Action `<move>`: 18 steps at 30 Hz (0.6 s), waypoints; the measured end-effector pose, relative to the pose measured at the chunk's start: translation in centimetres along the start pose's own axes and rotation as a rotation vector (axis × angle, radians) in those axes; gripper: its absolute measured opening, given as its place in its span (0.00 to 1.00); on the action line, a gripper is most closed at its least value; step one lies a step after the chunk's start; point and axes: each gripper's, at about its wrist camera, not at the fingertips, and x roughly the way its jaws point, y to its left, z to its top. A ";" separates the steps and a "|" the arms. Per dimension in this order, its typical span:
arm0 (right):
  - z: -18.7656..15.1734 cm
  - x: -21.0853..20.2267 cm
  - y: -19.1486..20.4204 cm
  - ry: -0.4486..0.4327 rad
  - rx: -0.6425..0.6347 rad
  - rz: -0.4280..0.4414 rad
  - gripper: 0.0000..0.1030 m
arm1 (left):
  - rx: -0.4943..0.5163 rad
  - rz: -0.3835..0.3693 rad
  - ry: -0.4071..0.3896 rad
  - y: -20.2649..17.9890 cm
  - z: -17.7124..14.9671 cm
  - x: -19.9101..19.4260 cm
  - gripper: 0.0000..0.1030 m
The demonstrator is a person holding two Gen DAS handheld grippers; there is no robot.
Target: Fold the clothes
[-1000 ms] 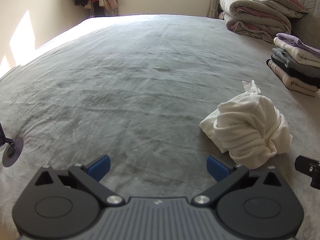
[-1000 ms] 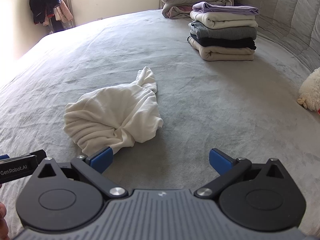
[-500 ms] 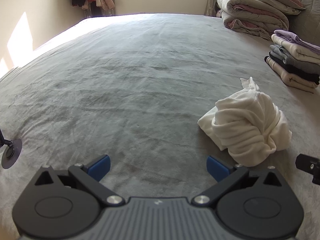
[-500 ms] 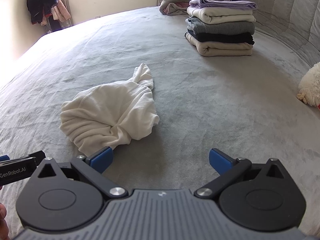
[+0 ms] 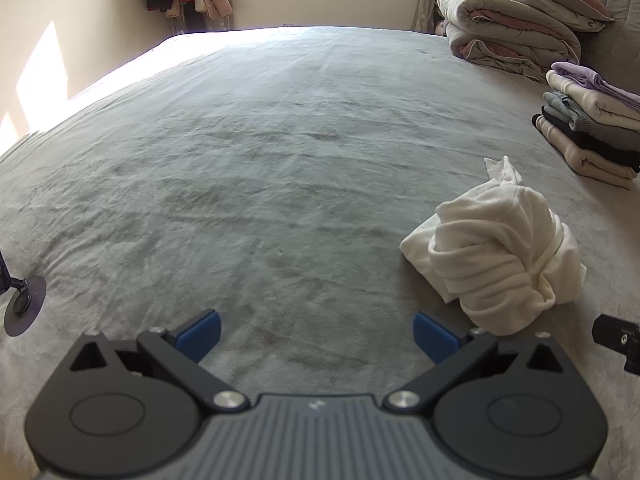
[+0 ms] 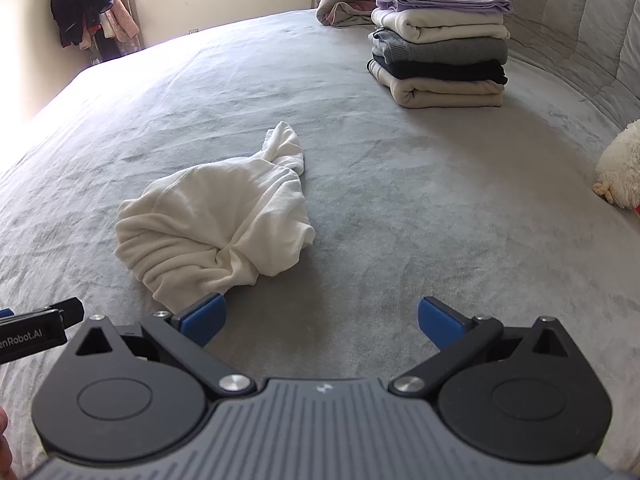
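Left wrist view
Left gripper (image 5: 316,334): jaws spread wide, nothing between the blue pads, held over bare bed (image 5: 256,184).
Garment (image 5: 496,252): one white piece, bunched and twisted into a lump, lying on the bed ahead and to the right of the gripper, near its right pad but not touched by it.
Stack (image 5: 592,128): folded clothes piled at the right edge of the bed, well apart from the lump.
Bedding (image 5: 516,32): rolled quilts and a pillow behind the stack, not part of the job as far as I can judge.
Other gripper: a black tip shows at the right border; its jaws cannot be read from here.

Right wrist view
Right gripper (image 6: 320,322): jaws wide, empty; its left pad sits just at the near edge of the garment (image 6: 216,232); contact cannot be confirmed.
Stack (image 6: 440,48): five folded pieces, squared and tidy.
Toy (image 6: 620,172): plush, at the right border, clear of the work.

Progress
Done: five pieces appear finished, judging by the stack.
Left: the white garment is wholly unfolded; no seam or corner is laid out. It needs to be gripped, spread flat, folded and added to the stack.
Stage: approach only, no hold taken.
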 end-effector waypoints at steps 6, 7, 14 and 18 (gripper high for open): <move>0.0 0.1 0.1 0.004 -0.005 -0.001 1.00 | 0.007 0.000 0.003 -0.1 0.0 0.0 1.00; 0.0 0.1 0.0 0.004 -0.005 -0.001 1.00 | 0.007 0.000 0.003 -0.1 0.0 0.0 1.00; 0.0 0.3 0.1 0.010 -0.004 -0.003 1.00 | 0.007 0.004 0.002 -0.1 0.0 0.0 1.00; -0.1 0.3 0.1 0.008 -0.006 -0.004 1.00 | 0.008 0.002 0.004 -0.1 0.0 0.1 1.00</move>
